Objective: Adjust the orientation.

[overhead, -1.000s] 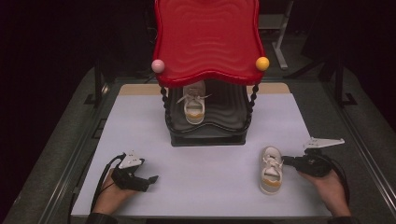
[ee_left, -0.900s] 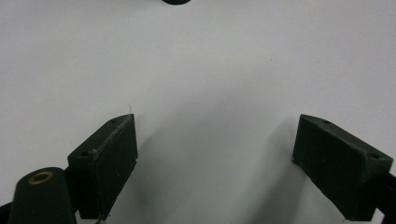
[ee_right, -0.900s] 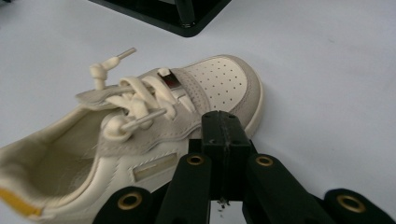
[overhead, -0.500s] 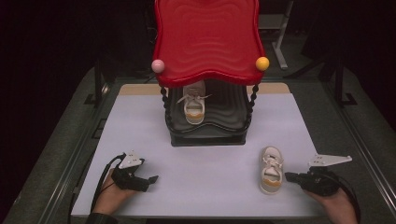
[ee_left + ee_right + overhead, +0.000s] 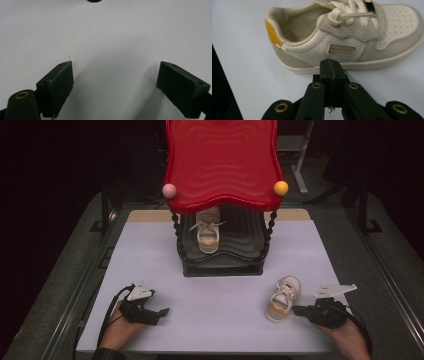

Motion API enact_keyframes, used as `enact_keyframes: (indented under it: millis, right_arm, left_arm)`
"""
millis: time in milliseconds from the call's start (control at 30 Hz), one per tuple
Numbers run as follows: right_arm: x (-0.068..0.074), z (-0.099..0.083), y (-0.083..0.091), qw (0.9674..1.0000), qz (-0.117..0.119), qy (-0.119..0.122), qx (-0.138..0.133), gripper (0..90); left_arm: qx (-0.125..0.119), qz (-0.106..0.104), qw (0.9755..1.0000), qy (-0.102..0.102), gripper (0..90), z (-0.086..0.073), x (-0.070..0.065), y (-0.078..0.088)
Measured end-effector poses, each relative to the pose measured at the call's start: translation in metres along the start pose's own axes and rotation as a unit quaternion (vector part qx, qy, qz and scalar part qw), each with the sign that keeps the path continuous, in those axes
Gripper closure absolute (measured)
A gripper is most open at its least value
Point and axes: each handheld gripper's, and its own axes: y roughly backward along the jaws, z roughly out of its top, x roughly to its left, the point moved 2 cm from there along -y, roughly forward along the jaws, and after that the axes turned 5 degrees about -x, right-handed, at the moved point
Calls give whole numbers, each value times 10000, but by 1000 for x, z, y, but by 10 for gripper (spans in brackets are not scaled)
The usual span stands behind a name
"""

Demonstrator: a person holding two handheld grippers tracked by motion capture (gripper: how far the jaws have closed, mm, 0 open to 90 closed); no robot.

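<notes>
shoe at 5 o'clock on table: light, soft; grip stiff heel collar | right hand-held gripper: clenched, empty | left hand-held gripper: released

A dim recording lab is showing itself here: a white counter is sitting lit amid blackness, with dark stands looming behind and a hand-held gripper trailing cable.

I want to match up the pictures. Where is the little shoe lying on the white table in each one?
High view: the loose shoe lies at the lower right, just left of the right gripper.
Right gripper view: it fills the top, its side facing the shut jaws, close ahead.
Left gripper view: not in it.
Shared landmark: the white table top.
</notes>
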Motion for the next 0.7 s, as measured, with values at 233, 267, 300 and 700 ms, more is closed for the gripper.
enact_keyframes:
  millis: [233,267,300,700]
  right_arm:
    - [3,8,-10,9999,51,140,27,876]
    - [4,7,-9,9999,22,136,12,850]
    - [4,8,-6,9999,20,123,-48,836]
    - [24,39,3,9949,639,36,-779,648]
  left_arm:
    - [-4,-4,10000,1,131,0,0,0]
    - [-3,-4,10000,2,131,0,0,0]
    - [-4,-2,10000,0,132,0,0,0]
    - [-14,1,10000,5,132,0,0,0]
